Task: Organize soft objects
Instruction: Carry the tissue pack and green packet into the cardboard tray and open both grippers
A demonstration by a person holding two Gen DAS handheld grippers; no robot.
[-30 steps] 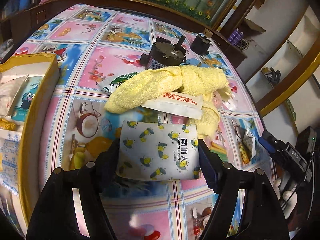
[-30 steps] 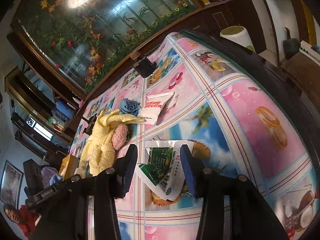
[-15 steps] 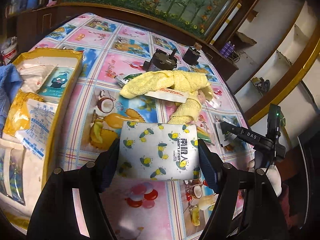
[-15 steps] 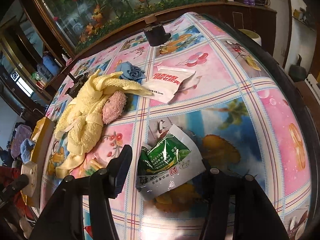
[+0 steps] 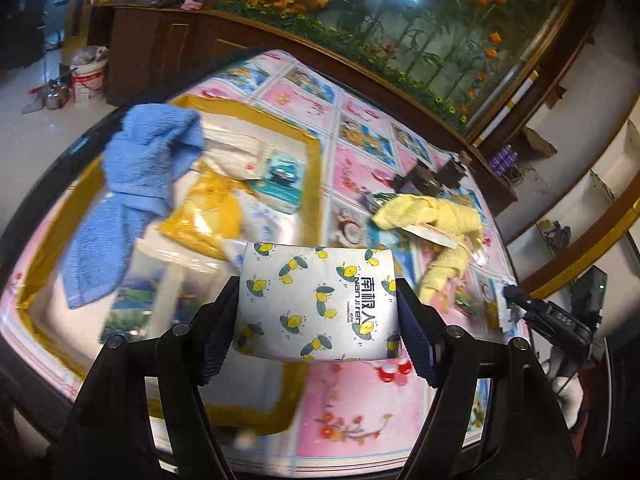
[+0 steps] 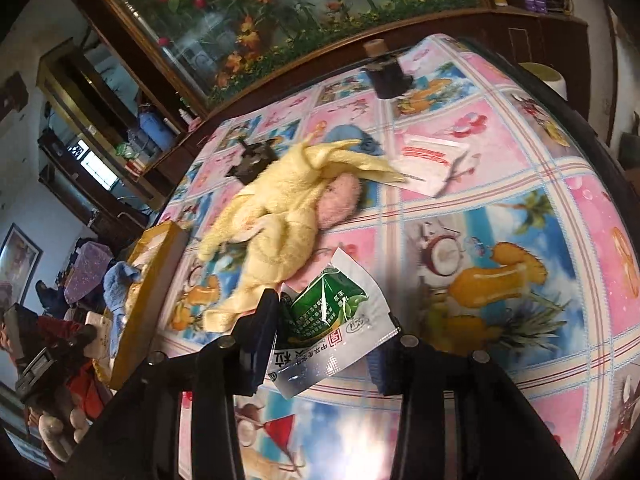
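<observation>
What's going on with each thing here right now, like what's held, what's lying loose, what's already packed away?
Lemon-print tissue pack: clamped in the left gripper, above the yellow box's edge.
Green-and-white sachet: crumpled between the right gripper's closing jaws.
Yellow box: open, partly filled.
Blue towel: draped in the box.
Yellow towel: bunched loose on the table.
Red-and-white packet: flat on the table.

A glossy plastic cloth covers the counter [image 6: 500, 184], where the yellow towel [image 6: 280, 208] looks like fuzzy terry and the green packet [image 6: 324, 320] like shiny crinkled film.
</observation>
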